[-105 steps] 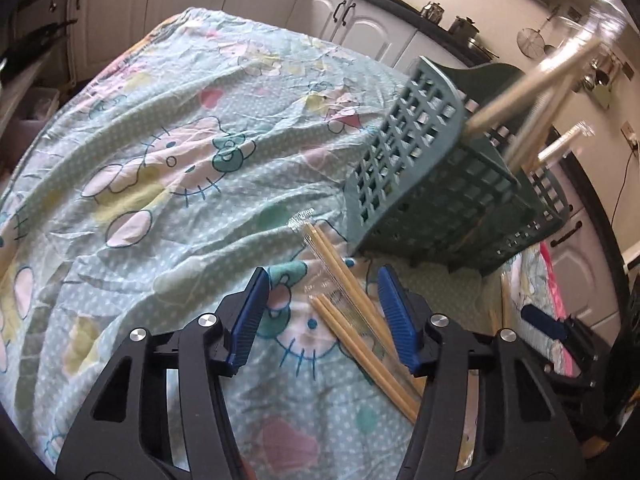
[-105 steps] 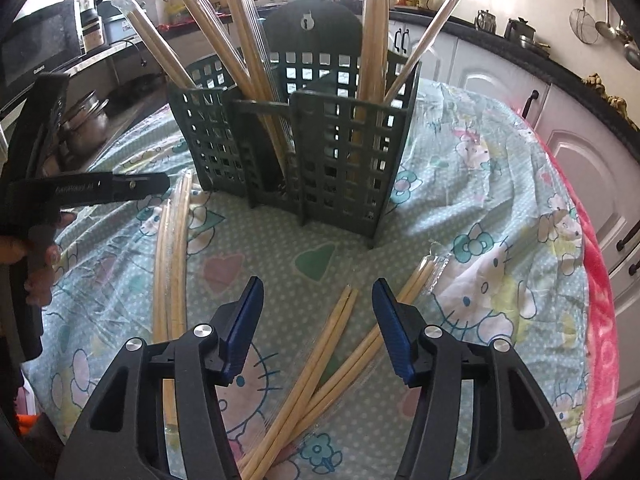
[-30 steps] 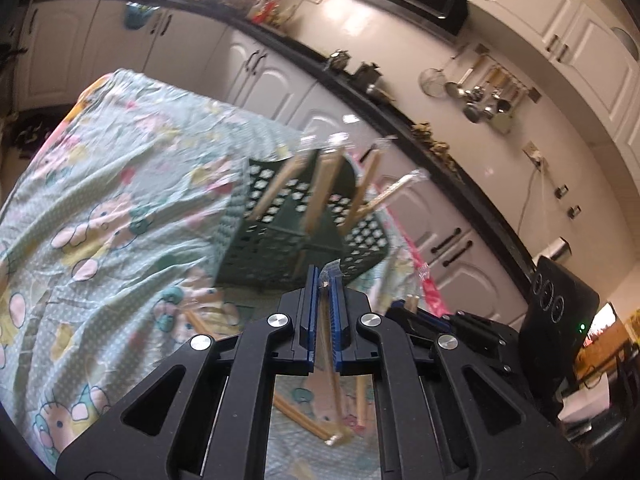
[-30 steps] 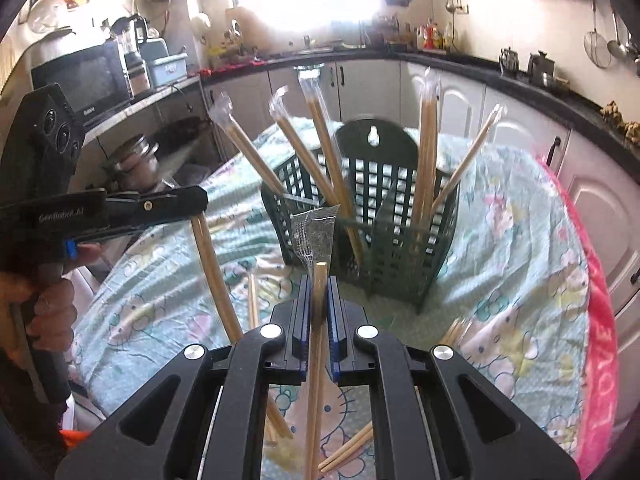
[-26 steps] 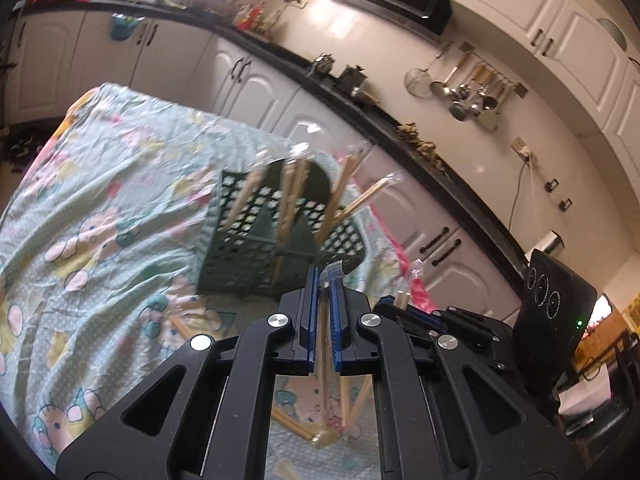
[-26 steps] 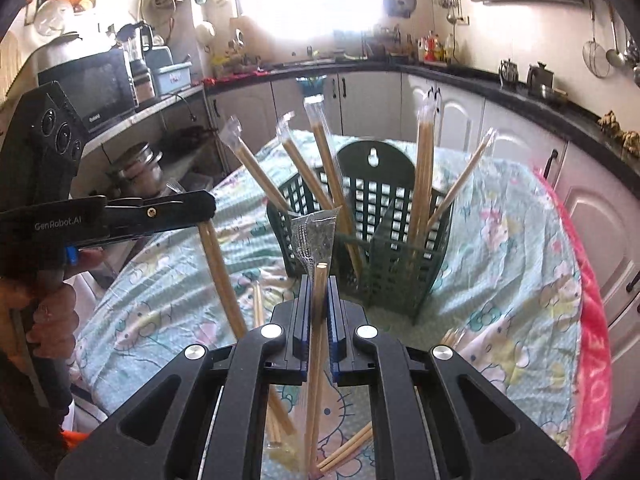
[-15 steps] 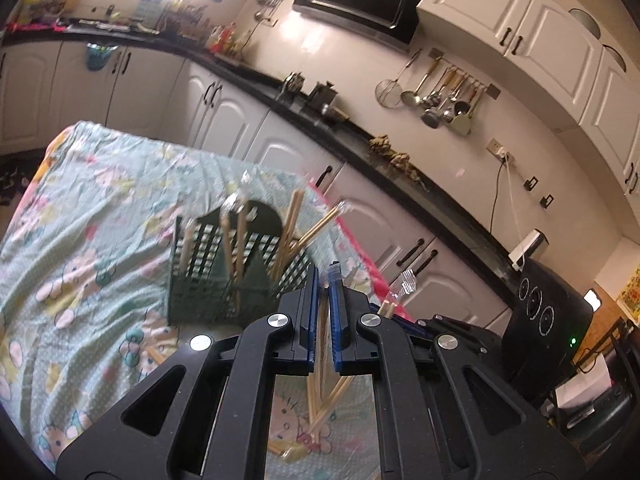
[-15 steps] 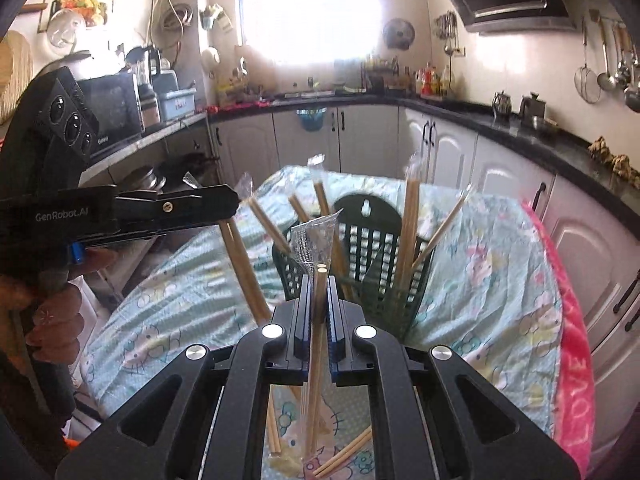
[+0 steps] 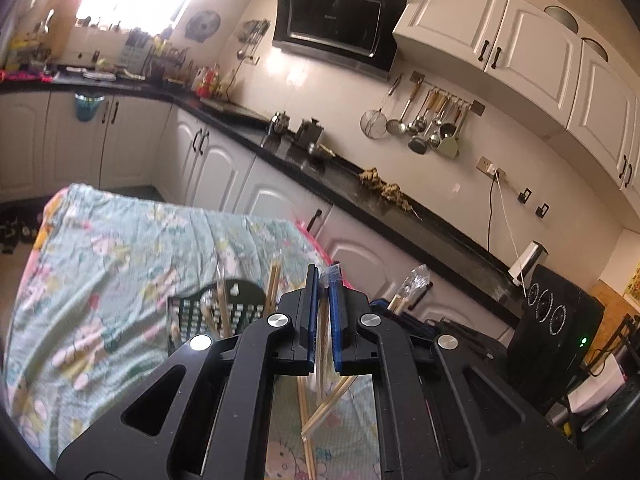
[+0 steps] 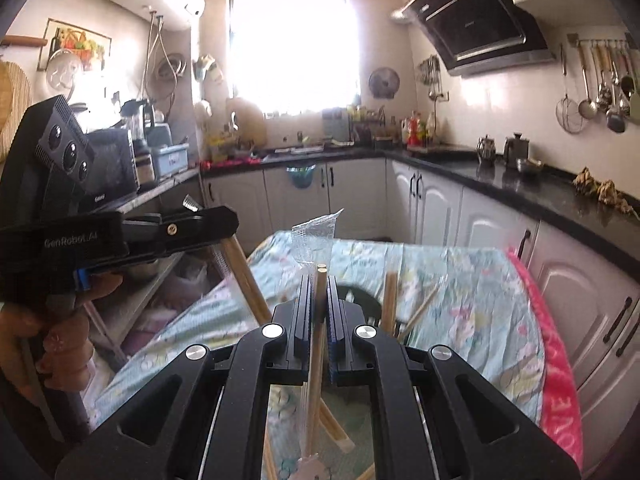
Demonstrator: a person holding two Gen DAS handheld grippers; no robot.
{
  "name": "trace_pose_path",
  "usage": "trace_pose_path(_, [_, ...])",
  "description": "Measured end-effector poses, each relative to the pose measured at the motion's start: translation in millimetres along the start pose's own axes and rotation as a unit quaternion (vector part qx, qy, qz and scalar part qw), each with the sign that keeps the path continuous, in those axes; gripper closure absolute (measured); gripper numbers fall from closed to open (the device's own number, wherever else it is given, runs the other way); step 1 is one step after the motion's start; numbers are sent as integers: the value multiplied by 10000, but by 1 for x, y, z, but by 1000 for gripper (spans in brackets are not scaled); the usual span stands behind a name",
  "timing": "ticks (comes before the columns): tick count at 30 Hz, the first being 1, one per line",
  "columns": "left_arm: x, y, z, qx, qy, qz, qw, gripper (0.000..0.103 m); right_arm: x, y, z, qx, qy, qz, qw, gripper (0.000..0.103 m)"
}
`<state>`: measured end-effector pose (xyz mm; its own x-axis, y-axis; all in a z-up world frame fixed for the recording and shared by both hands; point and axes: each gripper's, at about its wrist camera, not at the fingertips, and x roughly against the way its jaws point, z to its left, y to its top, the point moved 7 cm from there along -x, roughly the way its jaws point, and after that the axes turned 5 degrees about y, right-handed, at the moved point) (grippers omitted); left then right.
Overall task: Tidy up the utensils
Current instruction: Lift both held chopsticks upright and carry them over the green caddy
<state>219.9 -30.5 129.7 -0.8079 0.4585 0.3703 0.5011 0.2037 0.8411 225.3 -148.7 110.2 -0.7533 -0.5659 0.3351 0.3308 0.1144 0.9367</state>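
While both grippers are raised above the table, entries as follows:

Left gripper point(image 9: 323, 280): blue pads pressed nearly together, pinching a wrapped pair of chopsticks point(image 9: 322, 336); clear wrapper tip pokes out above the pads, sticks hang down below them over the cloth.

Right gripper point(image 10: 319, 284): pads likewise pressed together on a second wrapped pair point(image 10: 318, 320); round stick ends and a crumpled flap of clear wrapper stand up above the pads, the rest hangs down between the gripper arms.

Left gripper, seen from right wrist view: at frame left, held in a person's hand point(image 10: 60, 332); its chopsticks slant down and to the right from the closed tip.

Utensil basket point(image 9: 200, 316): dark green lattice holder on the table, below and ahead of both grippers, largely hidden behind the gripper bodies; several wrapped chopstick pairs point(image 9: 273, 280) stand in it, leaning. Which compartments: cannot tell.

Loose chopsticks point(image 9: 332, 400): a few lie on the cloth under the left gripper, crossing one another.

Tablecloth point(image 9: 112, 264): pale green, cartoon-cat print, wrinkled; pink edge on the cabinet side.

Surroundings: white cabinets, black countertop point(image 9: 400, 224), range hood point(image 9: 340, 20), ladles hung on a wall rail.
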Motion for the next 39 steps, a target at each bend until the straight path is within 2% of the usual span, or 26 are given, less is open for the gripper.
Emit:
trace_pose_path(10, [4,47,-7,-130,233,-521,9983,100,1,54,-14,338,-324,-589,9972,96])
trace_pose_path(18, [-3,70,-12,-373,487,-806,9949,100,-6,76,-32,361,-468,-861,9945,96])
trace_pose_path(24, [-19,63,-8,-447,681,-825,9933,100,-14,74,-42,318,-526,-936,9937,96])
trace_pose_path(39, [-62,27,8,-704,992,-609,9907,100,-47,39,-60,234,-659,-763,9946,96])
